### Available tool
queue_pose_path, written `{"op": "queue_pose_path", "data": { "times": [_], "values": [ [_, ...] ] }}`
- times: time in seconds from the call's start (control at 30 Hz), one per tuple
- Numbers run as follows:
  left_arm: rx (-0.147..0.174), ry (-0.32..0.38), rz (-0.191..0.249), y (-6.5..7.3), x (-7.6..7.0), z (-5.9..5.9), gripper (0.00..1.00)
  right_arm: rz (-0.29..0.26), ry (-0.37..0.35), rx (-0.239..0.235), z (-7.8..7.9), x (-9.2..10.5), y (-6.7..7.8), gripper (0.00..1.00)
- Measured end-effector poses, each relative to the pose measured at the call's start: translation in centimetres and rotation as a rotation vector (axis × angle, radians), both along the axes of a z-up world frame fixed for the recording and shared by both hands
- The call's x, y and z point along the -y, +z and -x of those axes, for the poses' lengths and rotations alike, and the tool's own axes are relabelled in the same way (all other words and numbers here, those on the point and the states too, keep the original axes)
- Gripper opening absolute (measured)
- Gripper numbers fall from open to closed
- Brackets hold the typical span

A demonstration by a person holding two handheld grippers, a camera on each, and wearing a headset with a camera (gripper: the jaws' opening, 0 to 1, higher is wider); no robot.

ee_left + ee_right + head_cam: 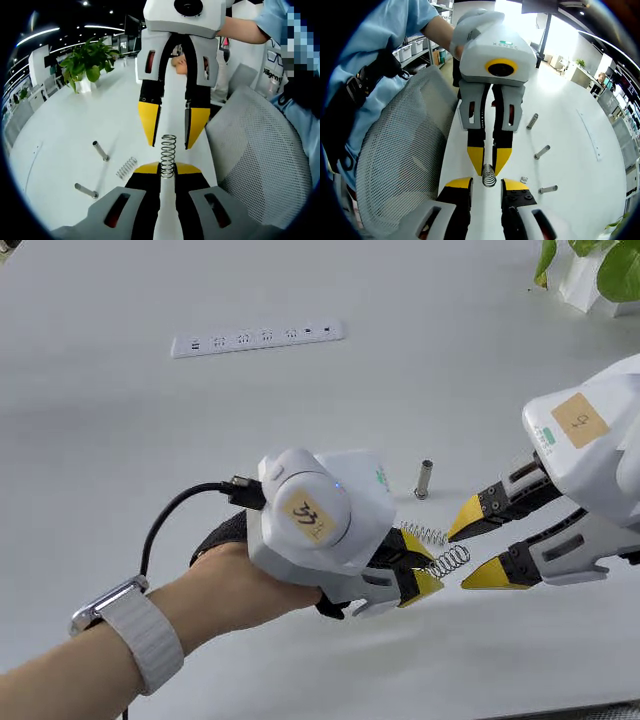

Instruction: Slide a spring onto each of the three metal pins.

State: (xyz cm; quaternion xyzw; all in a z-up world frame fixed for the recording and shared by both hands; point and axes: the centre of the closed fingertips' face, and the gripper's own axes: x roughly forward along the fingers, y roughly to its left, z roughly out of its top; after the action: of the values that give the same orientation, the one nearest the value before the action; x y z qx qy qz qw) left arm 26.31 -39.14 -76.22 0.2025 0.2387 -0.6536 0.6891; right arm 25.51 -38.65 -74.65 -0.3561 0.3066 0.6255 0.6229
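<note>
Closest to the lens, my left gripper (167, 169) has its yellow jaws pinched on the bottom coils of a spring (168, 155), which sticks straight out past the tips. Facing it tip to tip is the right gripper (457, 561), jaws spread apart and holding nothing, one jaw on each side of the spring's free end. The left gripper view shows a gap on both sides there, no contact.

Moving out, a second spring (126, 167) lies loose on the white table (120, 440), just beside the held one. The head view gives me one pin (424, 479) standing upright beyond the springs. The left gripper view adds two pins (100, 150) (86, 190); whether those stand or lie, I cannot tell. None carries a spring.

Farther back in the head view are a power strip (258, 338) and a plant (590, 265). Both gripper views show a mesh chair (265, 150) at the table's edge.
</note>
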Motion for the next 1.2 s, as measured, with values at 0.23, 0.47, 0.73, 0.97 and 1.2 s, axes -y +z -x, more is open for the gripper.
{"op": "queue_pose_path", "data": {
  "times": [0.23,0.47,0.73,0.97,1.2],
  "values": [
    [0.003,0.003,0.013,0.3,0.1,0.0,0.06,0.006,0.031,-0.001,0.0,-0.6,0.0,0.15],
    [-0.002,0.016,0.037,0.6,0.3,-0.1,0.06,0.006,0.040,-0.001,0.0,-1.0,0.2,0.12],
    [-0.003,0.014,0.062,0.9,0.7,0.1,0.06,0.005,0.036,-0.005,-0.2,-0.7,0.1,0.08],
    [0.004,0.010,0.077,1.1,0.9,0.1,0.06,0.004,0.040,-0.011,-0.1,-0.6,0.2,0.08],
    [0.008,0.007,0.092,1.4,0.9,0.2,0.06,0.021,0.051,-0.015,-0.1,-0.4,0.2,0.08]
  ]
}}
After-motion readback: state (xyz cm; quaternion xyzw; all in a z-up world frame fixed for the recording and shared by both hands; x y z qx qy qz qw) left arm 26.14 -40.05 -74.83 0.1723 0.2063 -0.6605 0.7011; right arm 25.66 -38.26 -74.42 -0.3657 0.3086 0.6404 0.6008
